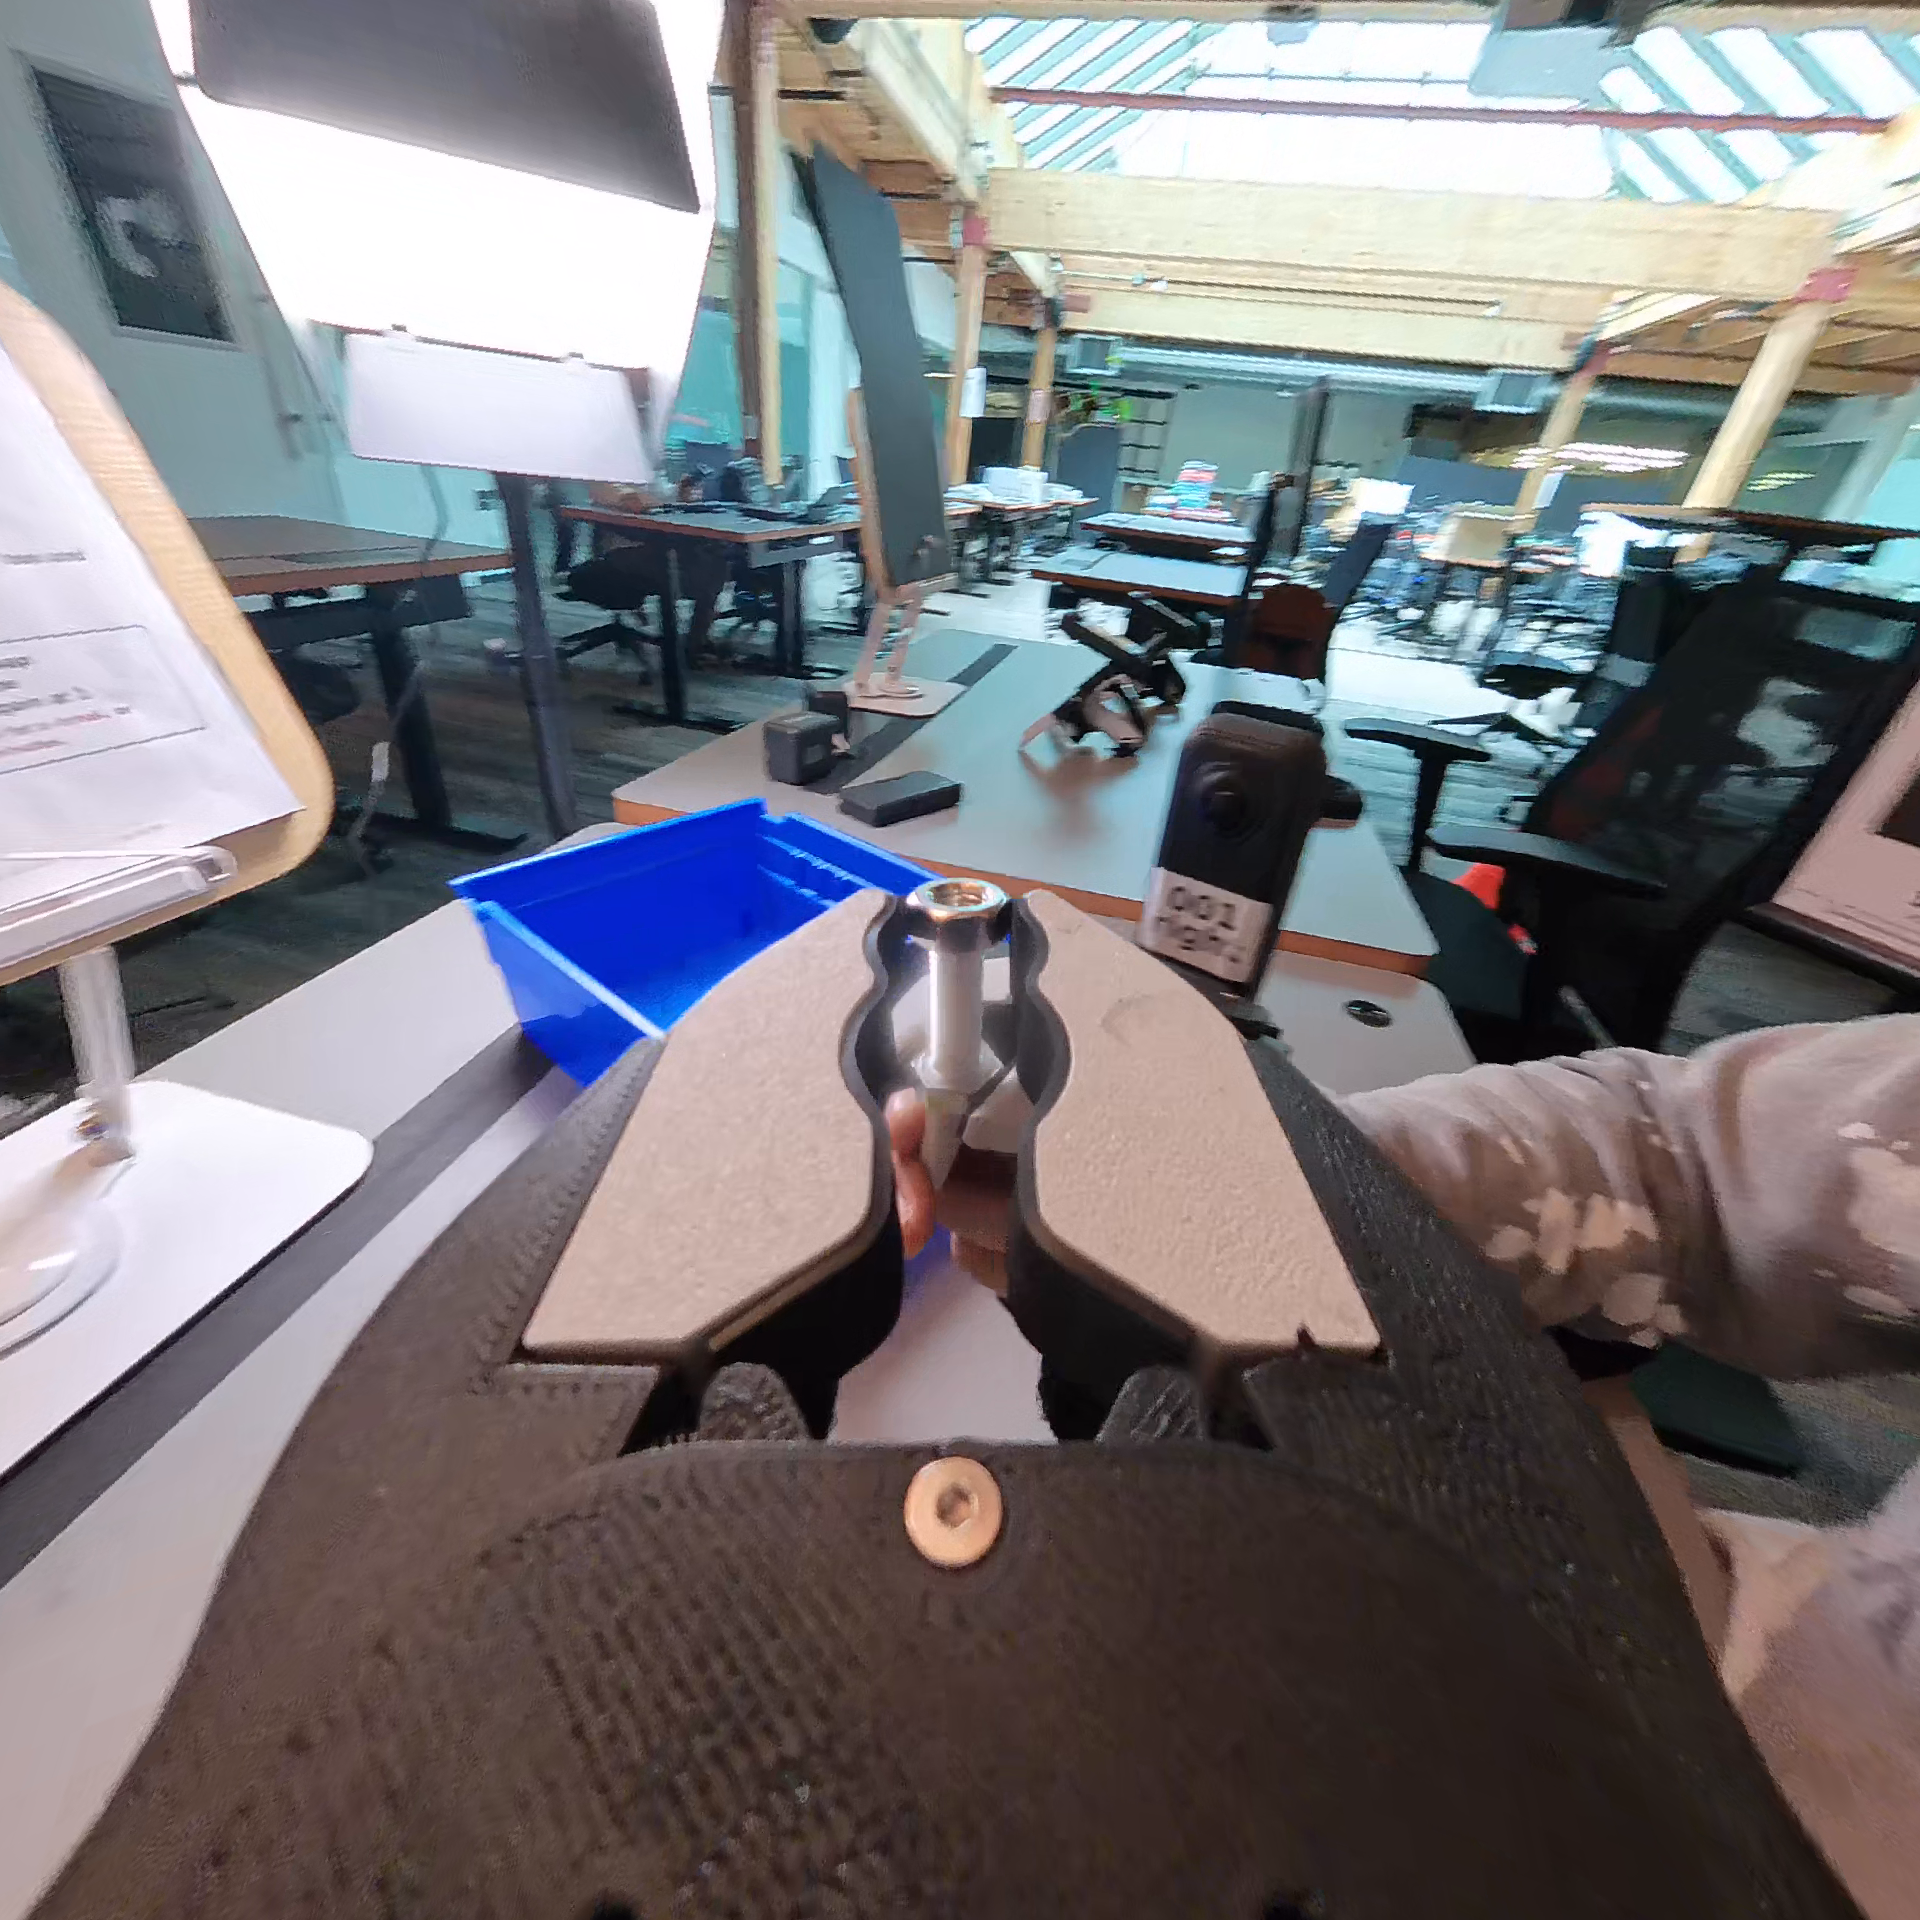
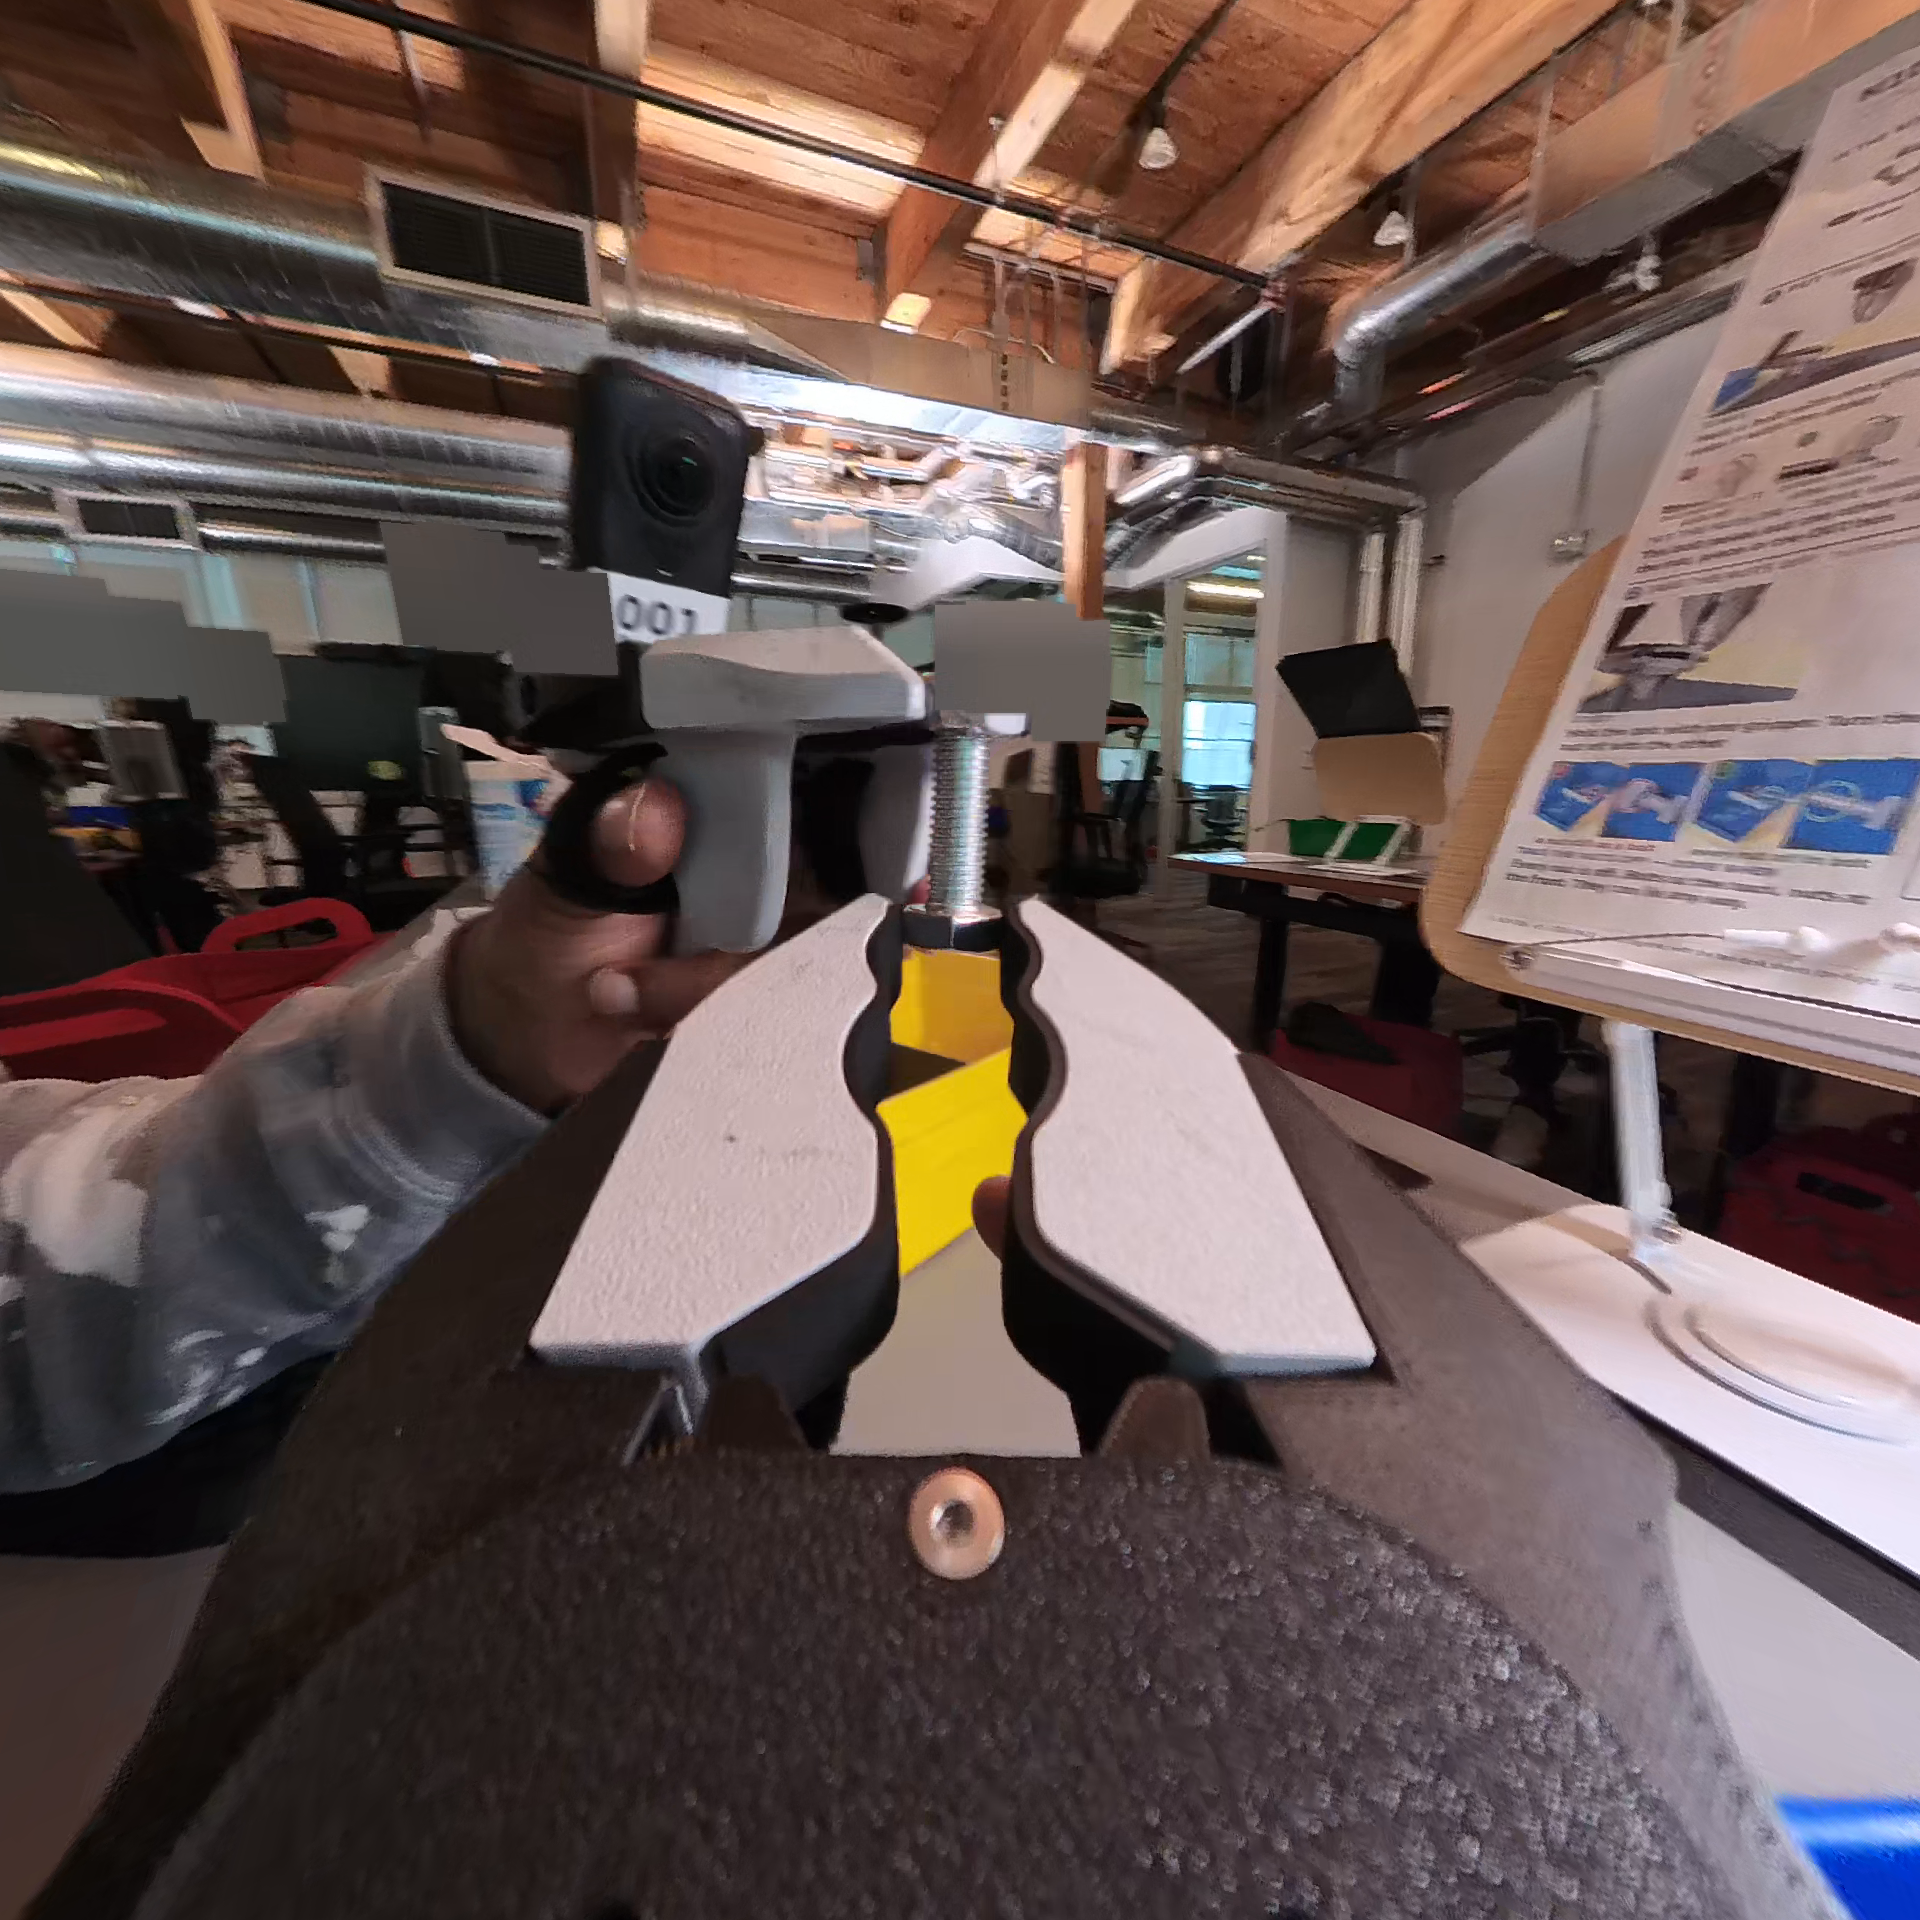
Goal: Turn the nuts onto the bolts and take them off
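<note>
My left gripper (image 1: 956, 920) is shut on the hex head of a silver bolt (image 1: 951, 997). The bolt's shank runs down between the fingers. In the right wrist view the same bolt (image 2: 958, 821) stands upright with its thread showing. Its top is held in the left gripper's pale fingers (image 2: 790, 686). My right gripper (image 2: 951, 914) is shut on the nut (image 2: 951, 932) at the bolt's lower end. Both grippers are held up above the table, close together. How far the nut sits on the thread is hidden by the fingers.
A blue bin (image 1: 623, 935) stands on the grey table (image 1: 312, 1060) behind the left gripper. A yellow bin (image 2: 945, 1122) shows below the right gripper. A stand with an instruction sheet (image 1: 104, 675) is at the table's left, also seen in the right wrist view (image 2: 1714, 623). The right gripper's camera (image 1: 1236, 821) is nearby. Left and right tips are no more than a few centimetres apart.
</note>
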`<control>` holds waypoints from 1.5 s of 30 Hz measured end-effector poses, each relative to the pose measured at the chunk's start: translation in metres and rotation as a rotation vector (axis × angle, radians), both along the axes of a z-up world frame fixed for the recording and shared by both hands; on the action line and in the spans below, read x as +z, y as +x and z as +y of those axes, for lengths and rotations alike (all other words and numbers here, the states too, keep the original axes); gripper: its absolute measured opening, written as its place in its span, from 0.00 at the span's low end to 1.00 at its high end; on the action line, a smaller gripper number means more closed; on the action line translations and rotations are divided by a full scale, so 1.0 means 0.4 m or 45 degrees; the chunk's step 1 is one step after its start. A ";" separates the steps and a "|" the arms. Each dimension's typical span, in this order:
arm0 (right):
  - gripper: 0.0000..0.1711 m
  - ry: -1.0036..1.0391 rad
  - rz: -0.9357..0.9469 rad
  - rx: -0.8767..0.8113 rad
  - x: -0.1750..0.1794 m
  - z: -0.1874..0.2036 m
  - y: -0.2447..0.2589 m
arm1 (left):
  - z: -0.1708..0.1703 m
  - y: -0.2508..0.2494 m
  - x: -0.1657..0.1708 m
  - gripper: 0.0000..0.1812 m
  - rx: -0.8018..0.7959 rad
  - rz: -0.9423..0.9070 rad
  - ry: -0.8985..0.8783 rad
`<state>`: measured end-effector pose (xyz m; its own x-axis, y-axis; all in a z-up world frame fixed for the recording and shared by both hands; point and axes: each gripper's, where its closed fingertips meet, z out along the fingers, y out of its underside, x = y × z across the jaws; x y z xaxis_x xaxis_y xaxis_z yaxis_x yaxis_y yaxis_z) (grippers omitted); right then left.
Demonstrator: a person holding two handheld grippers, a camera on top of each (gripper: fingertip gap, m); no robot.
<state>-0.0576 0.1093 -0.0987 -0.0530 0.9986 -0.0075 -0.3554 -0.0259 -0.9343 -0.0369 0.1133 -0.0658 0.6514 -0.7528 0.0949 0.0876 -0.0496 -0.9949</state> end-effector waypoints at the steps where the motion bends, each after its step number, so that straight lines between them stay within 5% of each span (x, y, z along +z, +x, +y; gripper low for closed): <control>1: 0.10 -0.010 0.019 0.077 0.007 -0.016 0.004 | -0.015 0.007 0.008 0.11 -0.069 -0.019 0.005; 11: 0.10 -0.087 0.031 0.927 0.047 -0.212 0.065 | -0.189 0.060 0.042 0.11 -0.787 -0.120 0.002; 15: 0.10 -0.069 0.022 0.849 0.045 -0.201 0.053 | -0.175 0.046 0.045 0.14 -0.715 -0.119 0.030; 25: 0.10 -0.024 0.067 0.330 0.052 -0.072 0.032 | -0.068 0.013 0.045 0.18 -0.173 0.007 0.093; 45: 0.10 0.014 0.064 0.306 0.056 -0.084 0.031 | -0.060 0.012 0.048 0.17 -0.205 -0.085 0.106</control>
<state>-0.0454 0.0756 -0.0765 -0.2891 0.9572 0.0116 -0.3863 -0.1056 -0.9163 -0.0320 0.0895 -0.0467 0.5161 -0.8539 0.0668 0.1507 0.0137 -0.9885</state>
